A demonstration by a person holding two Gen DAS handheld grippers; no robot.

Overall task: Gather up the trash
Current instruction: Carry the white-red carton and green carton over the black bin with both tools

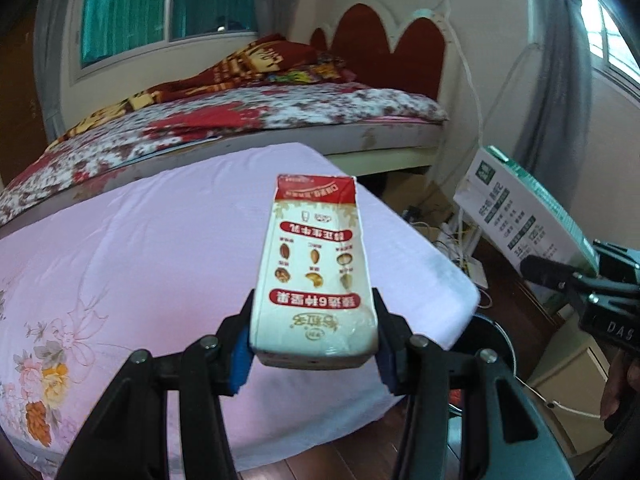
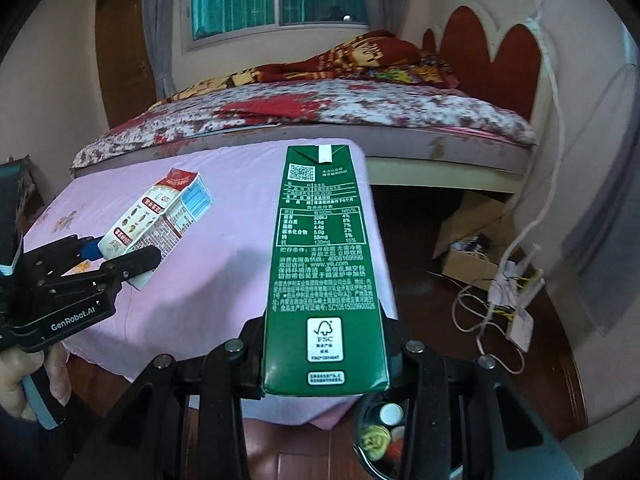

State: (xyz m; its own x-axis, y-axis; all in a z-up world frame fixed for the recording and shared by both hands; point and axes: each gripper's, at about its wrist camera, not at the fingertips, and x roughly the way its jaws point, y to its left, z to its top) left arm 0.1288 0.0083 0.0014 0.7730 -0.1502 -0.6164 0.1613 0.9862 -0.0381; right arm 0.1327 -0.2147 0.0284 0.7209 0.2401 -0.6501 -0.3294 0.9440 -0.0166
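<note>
the bed (image 1: 248, 120) fills the back of the room, under a red and white flowered cover, with a red scalloped headboard (image 1: 384, 52) against the wall and a green-curtained window (image 1: 168, 4) behind it. in front of the bed stands my table, draped in a pink cloth (image 1: 132, 248) with a flower print along one side.

to the right of the table, a large green and white carton box (image 1: 524, 216) leans on the dark wood floor, and further back an open cardboard box (image 2: 472, 240) sits near a tangle of white cables (image 2: 492, 300).

low down, just past the table's near corner, the bin (image 2: 380, 444) shows its round dark rim; inside i can see a white cap and some yellow and red scraps.

my left gripper (image 1: 314, 344) pinches a white and red milk carton (image 1: 316, 268) by its lower end, blue pads pressed on both sides, the carton sticking out forward above the pink cloth. my hand (image 2: 20, 380) grips its handle in the right wrist view.

my right gripper (image 2: 324, 368) is clamped on a green carton (image 2: 324, 264) near its base, the printed back panel facing up, its far end reaching over the table's edge, with the bin just below its held end in the picture.
</note>
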